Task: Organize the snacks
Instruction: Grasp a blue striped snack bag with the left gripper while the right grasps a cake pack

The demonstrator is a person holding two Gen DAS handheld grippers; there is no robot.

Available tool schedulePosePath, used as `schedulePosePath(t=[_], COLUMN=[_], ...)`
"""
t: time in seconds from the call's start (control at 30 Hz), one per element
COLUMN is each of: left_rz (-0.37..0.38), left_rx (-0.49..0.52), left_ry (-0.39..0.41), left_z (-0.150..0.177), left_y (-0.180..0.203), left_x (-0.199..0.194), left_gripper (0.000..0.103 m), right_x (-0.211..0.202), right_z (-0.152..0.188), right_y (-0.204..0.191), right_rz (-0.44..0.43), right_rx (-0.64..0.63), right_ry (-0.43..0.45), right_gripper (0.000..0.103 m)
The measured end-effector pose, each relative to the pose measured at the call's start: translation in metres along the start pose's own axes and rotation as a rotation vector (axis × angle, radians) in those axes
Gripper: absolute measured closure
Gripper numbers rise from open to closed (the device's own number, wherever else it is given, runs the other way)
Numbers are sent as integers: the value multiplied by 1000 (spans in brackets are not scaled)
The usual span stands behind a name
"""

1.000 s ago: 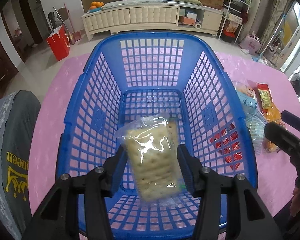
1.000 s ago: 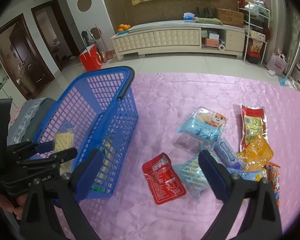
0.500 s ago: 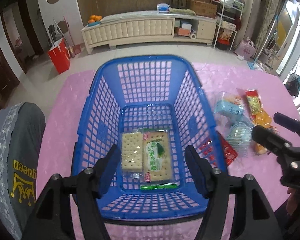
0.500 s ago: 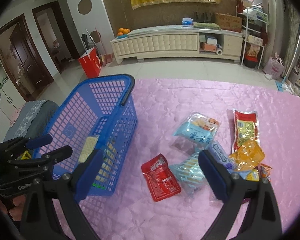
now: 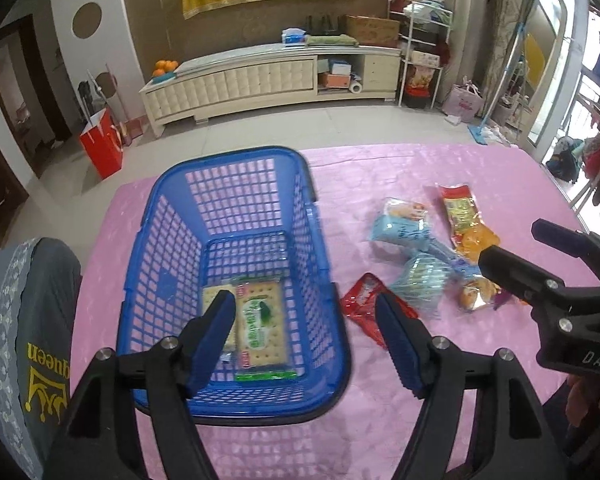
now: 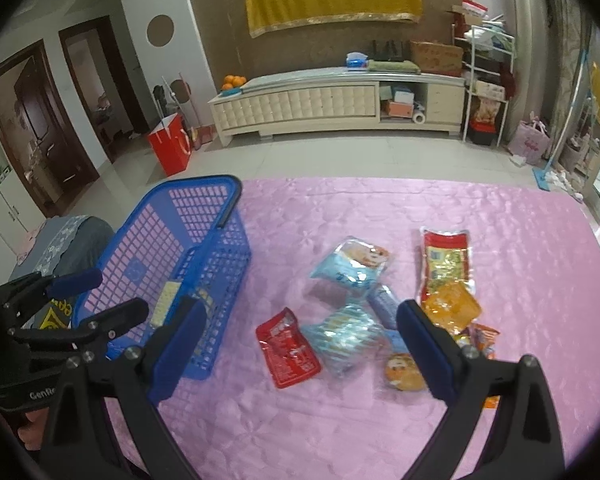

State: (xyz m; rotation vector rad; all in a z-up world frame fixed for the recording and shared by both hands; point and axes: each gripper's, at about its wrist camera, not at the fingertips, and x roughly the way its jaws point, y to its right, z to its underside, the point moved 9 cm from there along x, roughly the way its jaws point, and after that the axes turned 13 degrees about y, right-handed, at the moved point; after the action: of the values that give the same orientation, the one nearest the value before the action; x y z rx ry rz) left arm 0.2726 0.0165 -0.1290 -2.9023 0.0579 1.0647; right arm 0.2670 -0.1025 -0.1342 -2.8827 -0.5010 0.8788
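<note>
Risk of snagging blue plastic lattice basket (image 5: 236,216) rim: left tool (image 5: 306,336) opening, empty, above clear-wrapped cracker packet (image 5: 256,322) inside; right tool (image 6: 300,344) released over crowded foil snack pouches (image 6: 340,336) on pink surface (image 6: 500,240).

**My two black grippers, blue-padded**

My left gripper (image 5: 306,336) has black angular arms, ribbed blue pads and silver screws. My right gripper (image 6: 300,344) matches it; white letters "DAS" mark its side in the left view.
</note>
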Motion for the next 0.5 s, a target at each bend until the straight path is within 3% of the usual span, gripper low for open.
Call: schedulePosePath(t=[0.5], left_rz=[17], left_rx=[85], left_ry=[-27], left_z=[-9], left_y=[67], left_x=[33], left_gripper=[32], right_x=[2], right_z=[12], right_y=[72], right_rz=[57], right_rx=[61], right_ry=[-28], right_gripper=[5])
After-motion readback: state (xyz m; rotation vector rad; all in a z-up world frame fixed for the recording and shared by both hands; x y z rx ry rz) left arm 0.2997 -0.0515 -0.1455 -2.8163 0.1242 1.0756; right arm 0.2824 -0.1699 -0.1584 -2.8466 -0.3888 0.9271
